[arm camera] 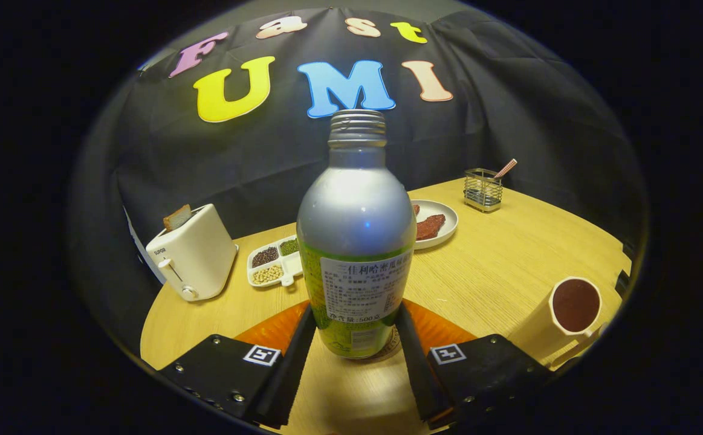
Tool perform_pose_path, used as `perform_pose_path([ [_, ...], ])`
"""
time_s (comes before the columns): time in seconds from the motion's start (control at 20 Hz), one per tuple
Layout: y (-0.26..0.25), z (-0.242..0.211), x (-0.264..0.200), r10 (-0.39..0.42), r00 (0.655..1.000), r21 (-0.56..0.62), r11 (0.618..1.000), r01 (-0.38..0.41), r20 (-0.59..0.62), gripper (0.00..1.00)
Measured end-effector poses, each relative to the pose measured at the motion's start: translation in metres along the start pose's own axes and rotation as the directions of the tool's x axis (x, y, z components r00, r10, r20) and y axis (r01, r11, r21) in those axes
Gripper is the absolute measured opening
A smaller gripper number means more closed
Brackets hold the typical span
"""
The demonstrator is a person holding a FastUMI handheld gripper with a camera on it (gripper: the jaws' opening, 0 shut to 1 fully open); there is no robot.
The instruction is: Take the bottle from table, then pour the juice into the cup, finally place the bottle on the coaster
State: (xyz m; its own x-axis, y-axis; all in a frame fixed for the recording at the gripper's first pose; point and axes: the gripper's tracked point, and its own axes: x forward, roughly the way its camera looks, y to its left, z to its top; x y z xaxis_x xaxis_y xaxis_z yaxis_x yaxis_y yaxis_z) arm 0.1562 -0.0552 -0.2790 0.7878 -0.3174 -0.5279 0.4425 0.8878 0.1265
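Between our gripper (356,338) fingers stands the bottle (356,241), upright and uncapped, dead centre of the frame. Both fingers hug its lower label, so we'd call it clamped. Its base sits on the orange coaster (272,329) on the wooden table (490,266). We spot the cup (572,308) lower right, holding dark liquid. A toaster (191,257), a divided snack tray (275,263) and a plate (439,223) sit behind.
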Motion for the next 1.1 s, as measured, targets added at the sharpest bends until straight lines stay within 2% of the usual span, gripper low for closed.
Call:
perform_pose_path([
  [0.4, 0.0, -0.019, 0.026, -0.021, 1.0, -0.108, 0.994, 0.019, -0.019, 0.76],
  [1.1, -0.006, -0.03, 0.038, -0.014, 1.0, -0.174, 0.985, 0.011, -0.018, 0.79],
])
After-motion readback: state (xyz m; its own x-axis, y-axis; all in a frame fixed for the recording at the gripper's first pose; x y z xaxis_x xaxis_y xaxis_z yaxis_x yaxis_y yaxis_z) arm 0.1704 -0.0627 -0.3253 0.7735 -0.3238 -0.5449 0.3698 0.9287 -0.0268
